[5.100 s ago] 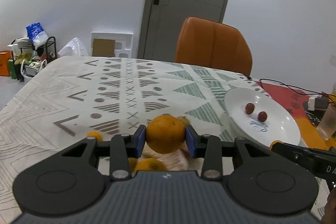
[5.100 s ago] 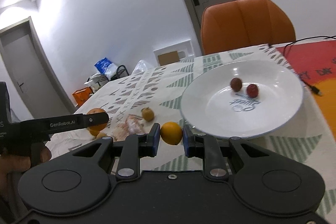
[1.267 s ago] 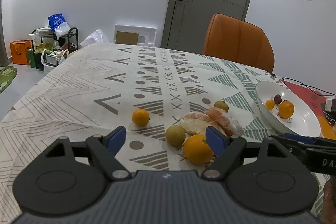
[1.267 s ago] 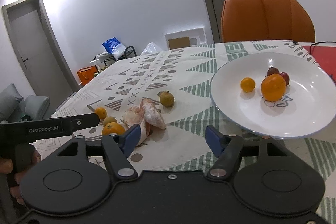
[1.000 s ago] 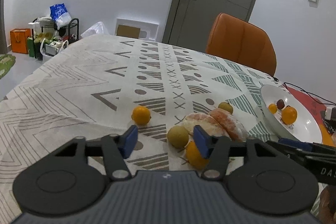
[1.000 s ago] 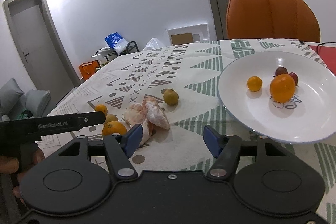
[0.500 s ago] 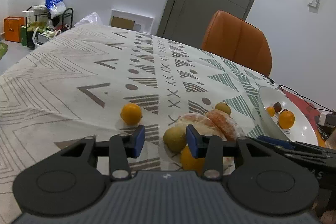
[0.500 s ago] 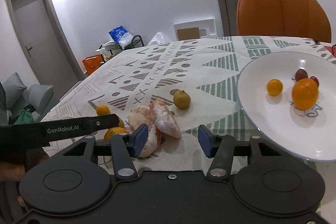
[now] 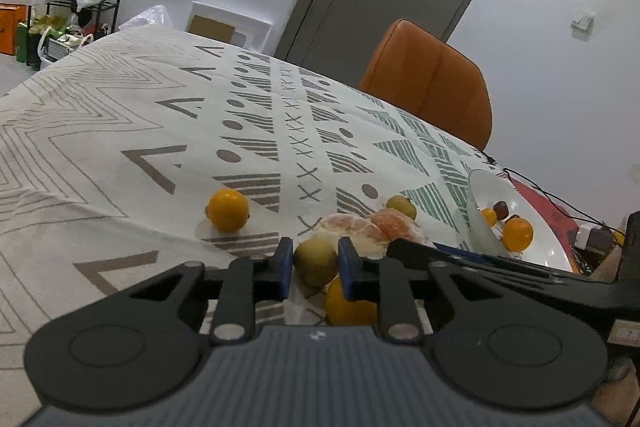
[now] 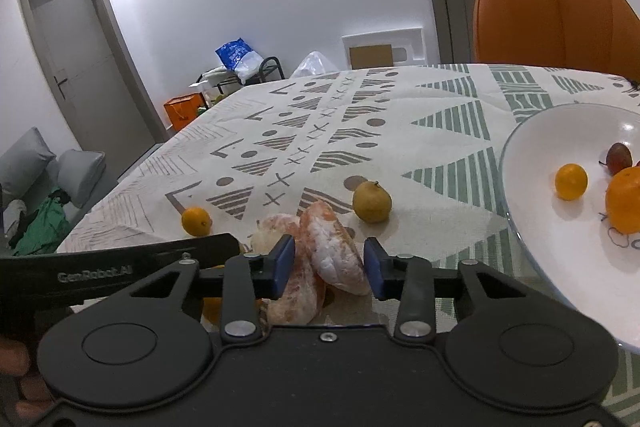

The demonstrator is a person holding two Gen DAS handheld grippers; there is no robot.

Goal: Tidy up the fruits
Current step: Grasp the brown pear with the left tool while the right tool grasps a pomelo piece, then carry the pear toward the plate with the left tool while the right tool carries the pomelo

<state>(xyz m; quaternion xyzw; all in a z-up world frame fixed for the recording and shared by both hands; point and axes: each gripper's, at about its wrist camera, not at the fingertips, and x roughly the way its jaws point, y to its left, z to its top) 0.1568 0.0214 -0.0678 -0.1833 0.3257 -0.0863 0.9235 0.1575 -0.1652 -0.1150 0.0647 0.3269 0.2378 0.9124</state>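
Fingers of the left gripper point(image 9: 316, 265) clamp a greenish fruit point(image 9: 316, 261); right gripper point(image 10: 329, 263) fingers straddle peeled segments point(image 10: 334, 247), apart.

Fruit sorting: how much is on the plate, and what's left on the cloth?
Done: the white plate holds a big orange, a small orange and dark red fruit. In hand: left gripper closes around a yellow-green fruit; right gripper brackets peeled segments. Left: another yellow-green fruit, a small orange, one more orange.
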